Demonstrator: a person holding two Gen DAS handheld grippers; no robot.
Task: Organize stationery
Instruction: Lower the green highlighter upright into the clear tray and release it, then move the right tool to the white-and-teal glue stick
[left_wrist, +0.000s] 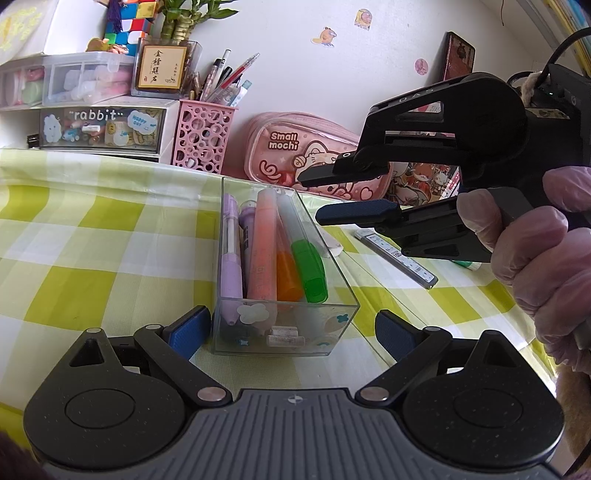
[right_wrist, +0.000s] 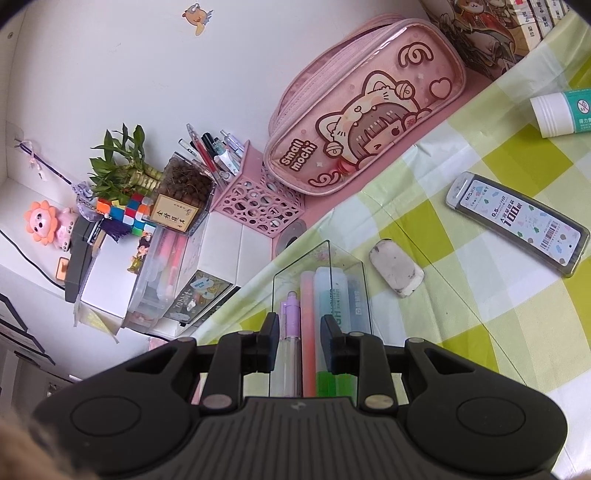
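left wrist view shows my clear box (left_wrist: 284, 258) holding pens already. eraser (right_wrist: 397, 273), lead case (right_wrist: 517, 223) and glue (right_wrist: 561, 112) wait outside. left gripper (left_wrist: 291, 328) spread wide, right gripper (right_wrist: 299, 341) half open, holding nothing.

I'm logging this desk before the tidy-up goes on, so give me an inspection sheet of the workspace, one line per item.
Surface: green and white checked cloth, flat.
Job's things: clear box holding purple pen, pink, orange and green highlighters; eraser, lead refill case and glue stick lie loose on the cloth.
Clutter: pink pencil pouch, pink pen cup, drawer unit, puzzle cube, potted plant.
Grippers: left hand-held gripper open, pads either side of the box's near end; right hand-held gripper open above the box, nothing held.
Cables: black cable on the right hand-held gripper.
Surroundings: white wall with stickers.
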